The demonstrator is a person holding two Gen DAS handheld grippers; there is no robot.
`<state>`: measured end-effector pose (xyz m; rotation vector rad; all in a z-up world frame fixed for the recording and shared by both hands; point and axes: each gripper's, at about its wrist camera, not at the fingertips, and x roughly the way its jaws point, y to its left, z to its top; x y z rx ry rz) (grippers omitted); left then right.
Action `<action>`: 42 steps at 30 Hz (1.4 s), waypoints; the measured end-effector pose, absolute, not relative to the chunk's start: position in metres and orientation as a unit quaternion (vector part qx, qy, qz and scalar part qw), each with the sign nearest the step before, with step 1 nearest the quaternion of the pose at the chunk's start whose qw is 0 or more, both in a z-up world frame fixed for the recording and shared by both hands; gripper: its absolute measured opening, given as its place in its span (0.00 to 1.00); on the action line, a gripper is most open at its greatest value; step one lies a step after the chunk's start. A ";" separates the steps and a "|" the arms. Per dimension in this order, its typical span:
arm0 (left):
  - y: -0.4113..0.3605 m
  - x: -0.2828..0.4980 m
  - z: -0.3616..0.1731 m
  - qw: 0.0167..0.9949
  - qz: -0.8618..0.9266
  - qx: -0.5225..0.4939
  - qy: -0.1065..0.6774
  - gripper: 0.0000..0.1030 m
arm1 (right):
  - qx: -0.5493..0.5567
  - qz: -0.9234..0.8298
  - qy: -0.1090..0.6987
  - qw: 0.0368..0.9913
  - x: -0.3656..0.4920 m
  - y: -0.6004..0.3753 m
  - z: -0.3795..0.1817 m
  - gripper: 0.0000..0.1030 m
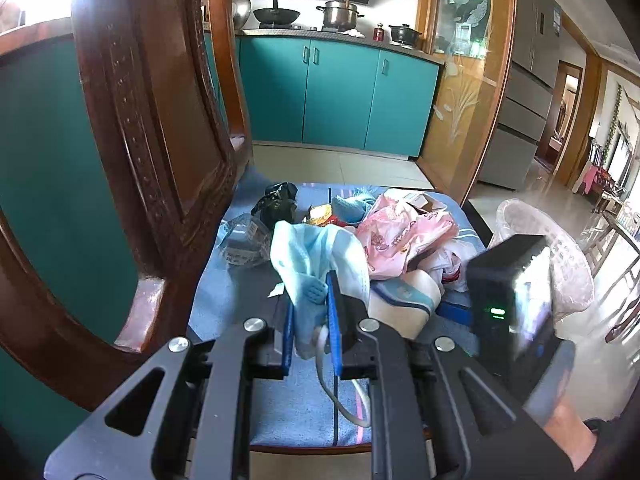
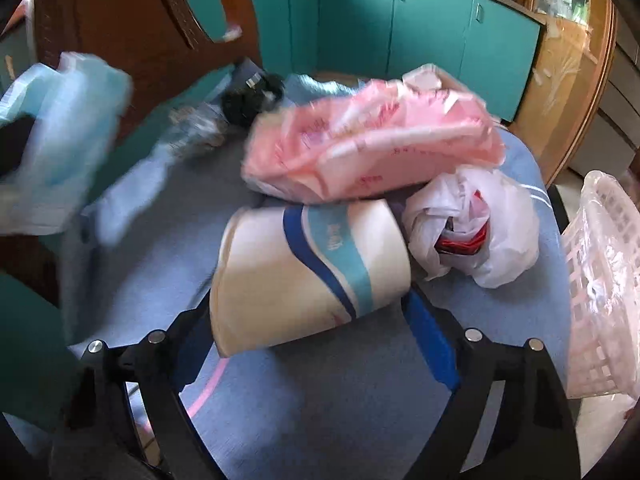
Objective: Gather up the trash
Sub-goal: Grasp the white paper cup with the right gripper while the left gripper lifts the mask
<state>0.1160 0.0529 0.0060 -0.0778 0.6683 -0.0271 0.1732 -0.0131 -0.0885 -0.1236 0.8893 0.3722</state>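
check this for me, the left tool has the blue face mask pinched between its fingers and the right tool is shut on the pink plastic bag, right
Not quite. The left tool does pinch the blue face mask, as the left wrist view shows. But in the right wrist view the right tool has its fingers either side of the paper cup, not the pink plastic bag, which lies on the pile beyond the cup.

Glossy carved wood chair back [image 1: 160, 128], matt blue cloth seat cover [image 2: 320, 400], crinkly pink plastic bag [image 2: 372, 144], smooth paper cup [image 2: 308, 272]

You're in a home kitchen: teal cabinets [image 1: 340, 92], wok [image 1: 276, 14] and pot [image 1: 340, 14] on the stove, fridge [image 1: 528, 80].
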 end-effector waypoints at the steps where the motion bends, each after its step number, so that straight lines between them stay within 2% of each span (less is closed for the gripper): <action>1: 0.053 0.116 0.007 0.944 -0.014 -0.038 0.327 0.15 | -0.058 0.182 0.421 0.887 0.167 -0.016 -0.083 0.76; 21: 0.037 0.107 0.010 0.944 -0.030 -0.026 0.326 0.16 | 0.021 0.140 0.306 0.941 0.087 -0.126 0.008 0.75; 42: 0.012 0.105 -0.003 0.938 -0.039 -0.006 0.345 0.18 | 0.033 0.128 0.308 0.942 0.090 -0.135 0.000 0.75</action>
